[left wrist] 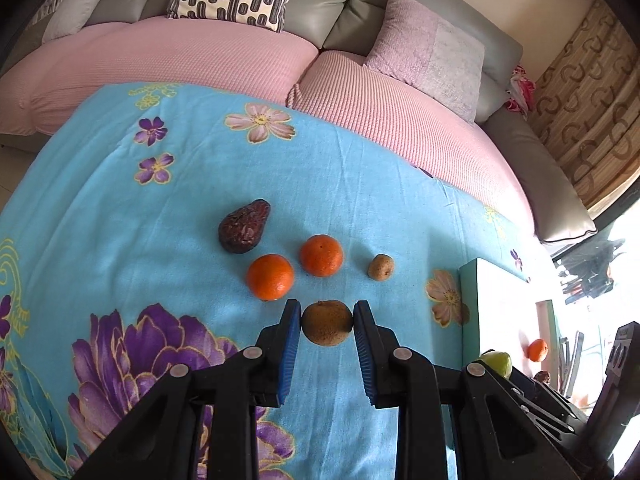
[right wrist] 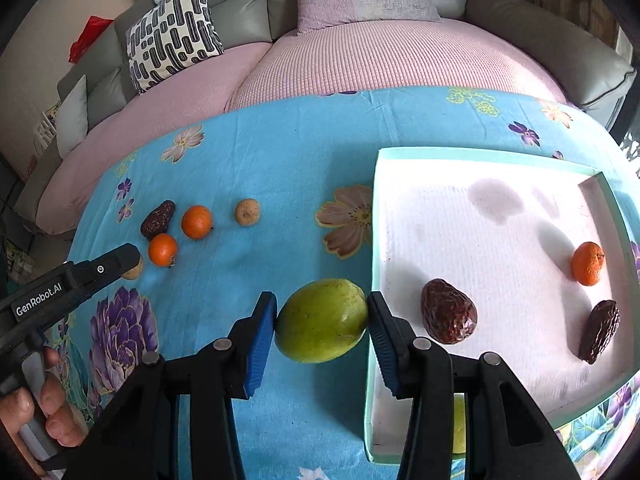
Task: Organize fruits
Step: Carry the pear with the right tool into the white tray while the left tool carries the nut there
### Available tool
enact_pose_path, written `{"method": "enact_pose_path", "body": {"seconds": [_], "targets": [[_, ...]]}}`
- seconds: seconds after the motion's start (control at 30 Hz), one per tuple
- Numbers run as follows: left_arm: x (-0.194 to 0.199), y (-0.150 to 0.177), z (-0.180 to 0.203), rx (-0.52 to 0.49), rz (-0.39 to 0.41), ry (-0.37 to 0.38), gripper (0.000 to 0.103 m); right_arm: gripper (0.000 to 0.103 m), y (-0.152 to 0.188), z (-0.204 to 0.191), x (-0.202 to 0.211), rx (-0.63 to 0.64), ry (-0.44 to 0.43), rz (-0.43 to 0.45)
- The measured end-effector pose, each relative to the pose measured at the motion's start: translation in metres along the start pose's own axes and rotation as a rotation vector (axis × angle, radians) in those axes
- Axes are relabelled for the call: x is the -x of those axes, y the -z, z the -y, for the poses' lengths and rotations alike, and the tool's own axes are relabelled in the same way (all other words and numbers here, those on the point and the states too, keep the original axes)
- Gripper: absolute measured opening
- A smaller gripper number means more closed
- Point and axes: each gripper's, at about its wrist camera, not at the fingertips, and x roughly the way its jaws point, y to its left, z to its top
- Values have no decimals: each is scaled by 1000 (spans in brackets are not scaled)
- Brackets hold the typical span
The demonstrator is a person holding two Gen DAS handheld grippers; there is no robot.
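Daylight floods in from the window (left wrist: 612, 280) on the right — that corner burns out to plain white. The white tray (right wrist: 500, 216) glares under it, and the fruits in it throw soft grey shadows toward the sofa (right wrist: 240, 12). The blue floral cloth (left wrist: 200, 200) is evenly lit and sharp. Both fisheye views bow straight edges hard — their corners fall to black.

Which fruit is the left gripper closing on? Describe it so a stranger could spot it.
On the blue floral cloth, left of the white tray, find the loose cluster of fruit. Nearest the camera, between the left gripper pads, sits a round brown fruit. It is larger than the other brown fruit and duller than the oranges.
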Motion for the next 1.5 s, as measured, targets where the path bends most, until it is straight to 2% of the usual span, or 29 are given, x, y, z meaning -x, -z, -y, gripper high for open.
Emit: {"method": "enact_pose_path", "body": {"seconds": [0.17,0.4,0.5,0.7,0.83,0.93,1.2,1.5], "targets": [[-5,6,34,-80,-21,24,29,48,8,28,23,-65,3,42],[-11,21,77,-174,-52,72,29,48,3,76,43,-177,16,99],[-16,30,96,-211,-63,67,29,48,2,98,44,-224,34,101],[-27,50,135,-291,-97,111,29,48,4,141,49,-316,61,103],[-35,68,164,-367,-126,134,29,48,6,157,55,-331,102,116],[-40,81,181,-421,-145,138,29,48,7,167,59,-345,89,121],[-52,97,191,-475,-177,116,29,48,9,177,73,-366,70,156],[-60,103,191,-485,-197,94,29,48,12,176,55,-361,62,103]]}}
